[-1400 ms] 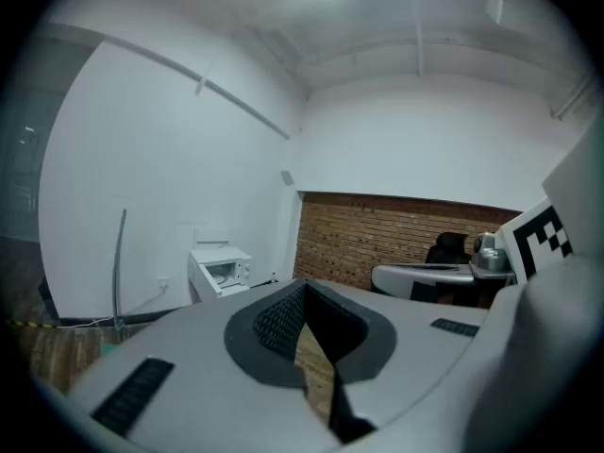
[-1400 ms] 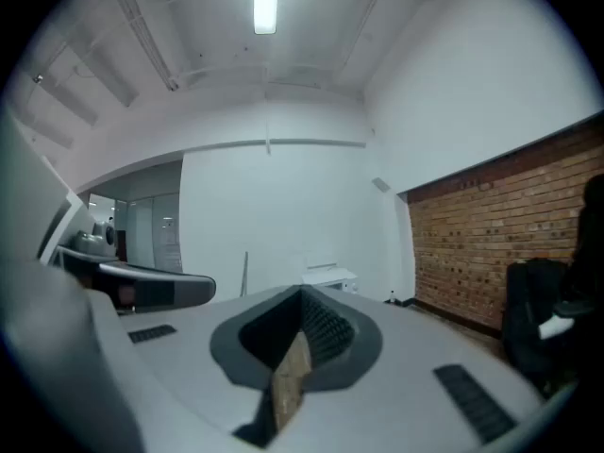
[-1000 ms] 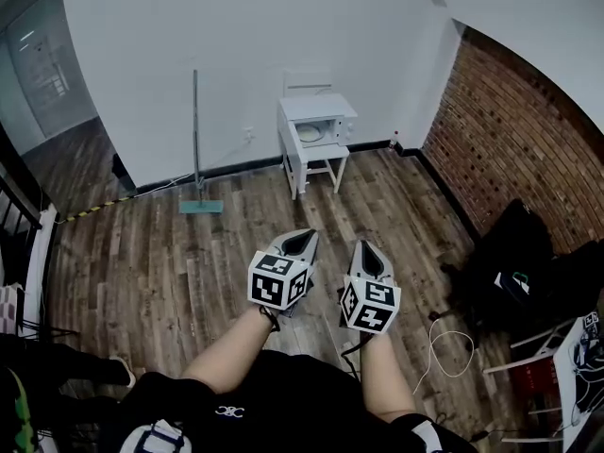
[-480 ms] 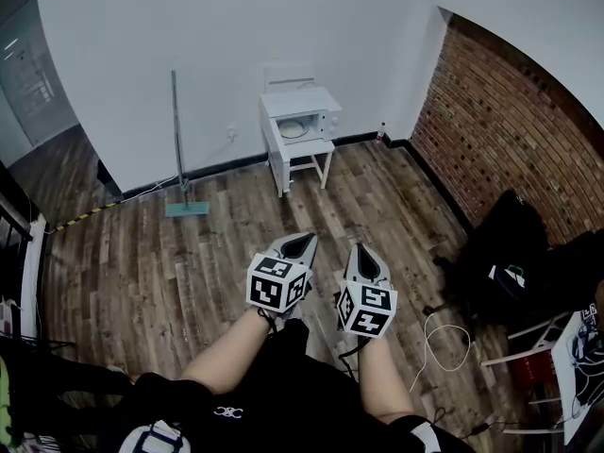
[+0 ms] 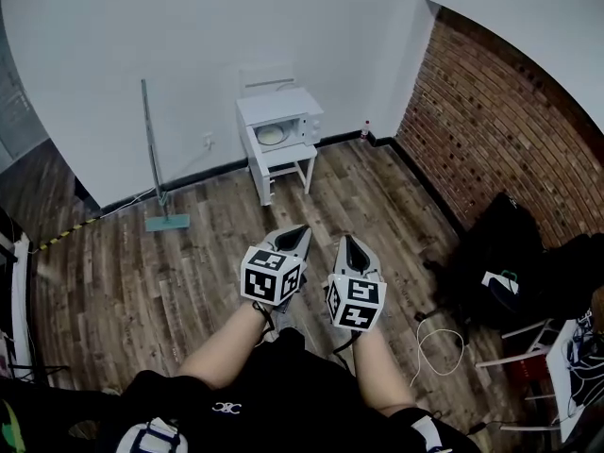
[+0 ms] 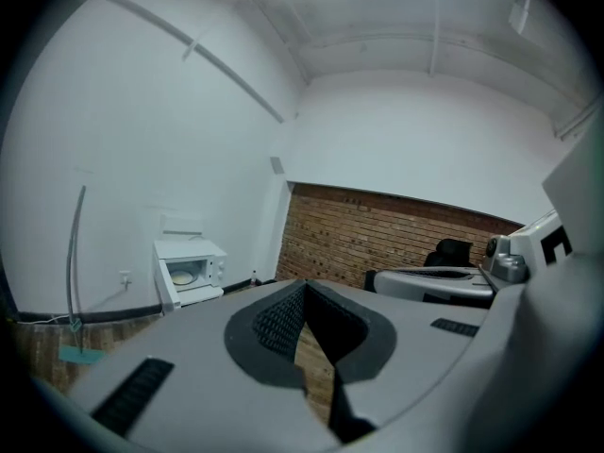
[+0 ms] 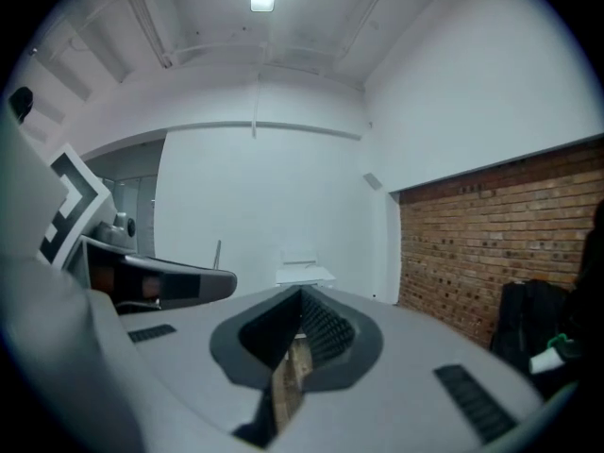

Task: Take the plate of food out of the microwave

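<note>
A white microwave (image 5: 280, 119) stands with its door open on a small white table (image 5: 283, 163) against the far wall. A plate of food (image 5: 271, 135) lies inside it. The left gripper view shows the microwave (image 6: 192, 270) and the plate (image 6: 182, 276) small and far off. The right gripper view shows only the microwave's top (image 7: 304, 274) over the jaws. My left gripper (image 5: 293, 231) and right gripper (image 5: 350, 243) are held side by side over the wooden floor, well short of the microwave. Both are shut and hold nothing.
A mop (image 5: 156, 163) leans on the wall left of the table. A brick wall (image 5: 491, 111) runs along the right, with a small bottle (image 5: 366, 130) in the corner. A black bag (image 5: 500, 253), a white cable (image 5: 429, 338) and a red stool (image 5: 528, 371) lie at the right.
The view has swung to the right, so the microwave and mop sit further left in the head view. Both grippers stay together and shut, drifting slightly left and up.
</note>
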`<move>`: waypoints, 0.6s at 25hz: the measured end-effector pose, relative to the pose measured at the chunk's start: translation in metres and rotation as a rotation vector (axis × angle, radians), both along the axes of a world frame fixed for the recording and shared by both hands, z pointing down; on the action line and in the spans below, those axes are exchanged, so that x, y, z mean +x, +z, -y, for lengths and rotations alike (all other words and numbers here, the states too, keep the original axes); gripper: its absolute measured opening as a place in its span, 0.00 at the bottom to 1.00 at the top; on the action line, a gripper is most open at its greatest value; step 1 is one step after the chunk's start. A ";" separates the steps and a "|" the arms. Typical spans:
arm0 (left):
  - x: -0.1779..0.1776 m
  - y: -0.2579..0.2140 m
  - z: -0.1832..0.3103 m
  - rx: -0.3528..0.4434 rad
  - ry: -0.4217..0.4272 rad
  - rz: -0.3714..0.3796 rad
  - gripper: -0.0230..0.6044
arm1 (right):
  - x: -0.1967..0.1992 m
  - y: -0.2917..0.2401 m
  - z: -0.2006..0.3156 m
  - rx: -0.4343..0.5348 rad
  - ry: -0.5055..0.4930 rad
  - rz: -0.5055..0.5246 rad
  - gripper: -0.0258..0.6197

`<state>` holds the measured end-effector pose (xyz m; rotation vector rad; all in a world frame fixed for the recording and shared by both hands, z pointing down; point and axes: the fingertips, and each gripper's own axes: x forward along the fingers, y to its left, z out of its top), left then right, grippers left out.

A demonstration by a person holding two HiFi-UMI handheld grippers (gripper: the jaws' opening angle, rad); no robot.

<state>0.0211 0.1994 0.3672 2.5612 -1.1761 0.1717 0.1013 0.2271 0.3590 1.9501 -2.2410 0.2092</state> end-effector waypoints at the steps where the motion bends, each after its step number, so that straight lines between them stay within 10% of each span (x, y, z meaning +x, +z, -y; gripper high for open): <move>1: 0.003 -0.003 0.013 0.003 0.002 -0.001 0.02 | 0.001 -0.003 0.012 0.003 -0.001 -0.007 0.06; 15: 0.007 -0.017 0.182 0.019 0.008 -0.016 0.02 | 0.007 -0.017 0.181 0.020 0.007 -0.026 0.06</move>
